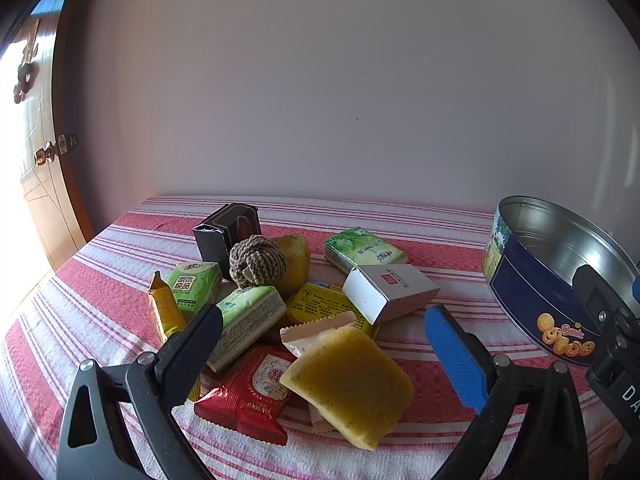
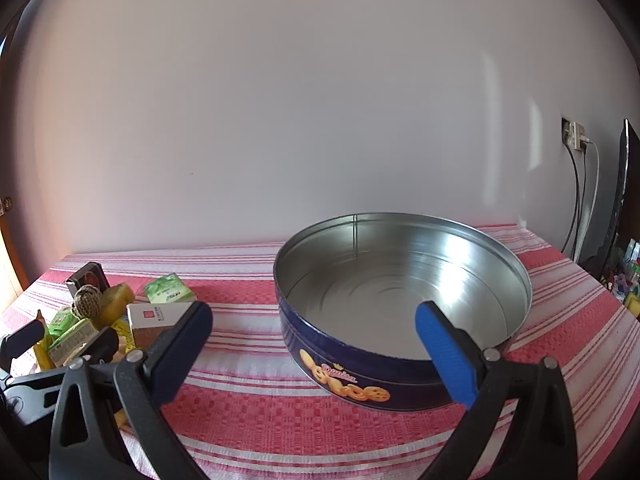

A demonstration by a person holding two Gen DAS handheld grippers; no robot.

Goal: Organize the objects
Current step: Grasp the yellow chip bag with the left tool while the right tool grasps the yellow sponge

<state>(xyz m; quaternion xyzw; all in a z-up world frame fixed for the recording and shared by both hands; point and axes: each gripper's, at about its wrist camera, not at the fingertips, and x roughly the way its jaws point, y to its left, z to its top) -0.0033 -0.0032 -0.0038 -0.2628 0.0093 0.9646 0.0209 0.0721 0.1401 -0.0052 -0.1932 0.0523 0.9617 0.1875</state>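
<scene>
The left hand-held gripper [image 1: 324, 344] fills the bottom of the left wrist view, tilted gently downward. Its jaws stand wide apart, the dark finger [image 1: 192, 352] at lower left and the blue-padded finger [image 1: 454, 356] at lower right, with nothing pressed between them. The right hand-held gripper [image 2: 314, 344] sits the same way at the bottom of the right wrist view: jaws spread wide, dark finger [image 2: 180, 348] left, blue finger [image 2: 446, 354] right, gripping nothing, also angled slightly down.
</scene>
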